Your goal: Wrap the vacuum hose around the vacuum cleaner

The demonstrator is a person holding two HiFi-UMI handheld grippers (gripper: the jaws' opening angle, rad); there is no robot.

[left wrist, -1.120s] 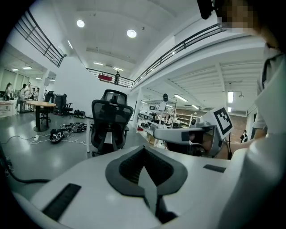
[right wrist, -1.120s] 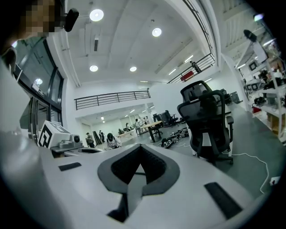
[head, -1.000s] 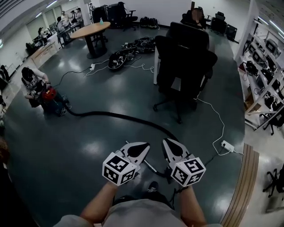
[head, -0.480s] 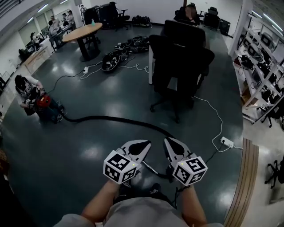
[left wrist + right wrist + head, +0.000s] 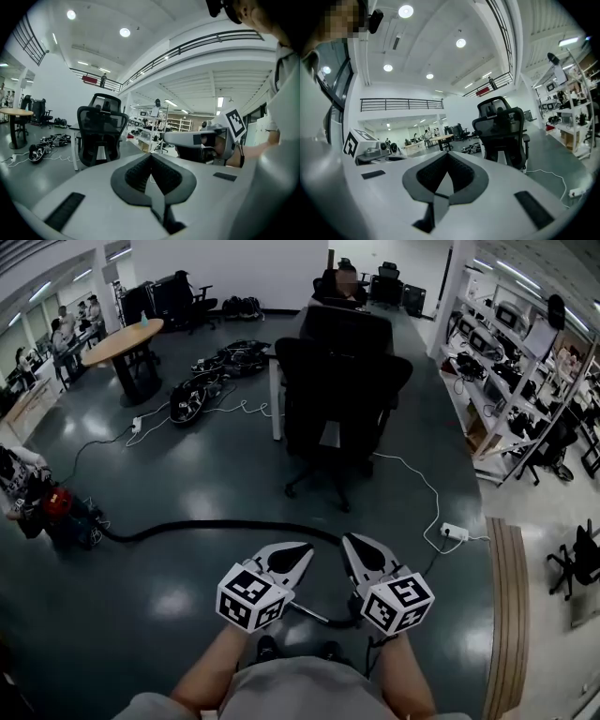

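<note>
Though near the chair (image 5: pixel 342 381), vacuum hose (image 5: pixel 187 524) across open floor (image 5: pixel 131 610).

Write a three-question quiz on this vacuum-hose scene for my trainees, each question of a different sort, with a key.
1. True or false: the left gripper and the right gripper are both shut with nothing between their jaws.
2. The black vacuum hose is: A stretched out along the floor; B coiled round the vacuum cleaner; C held in a gripper.
3. Fill in: in the head view, the red vacuum cleaner stands near the ___ edge.
Key: 1 true; 2 A; 3 left.
</note>
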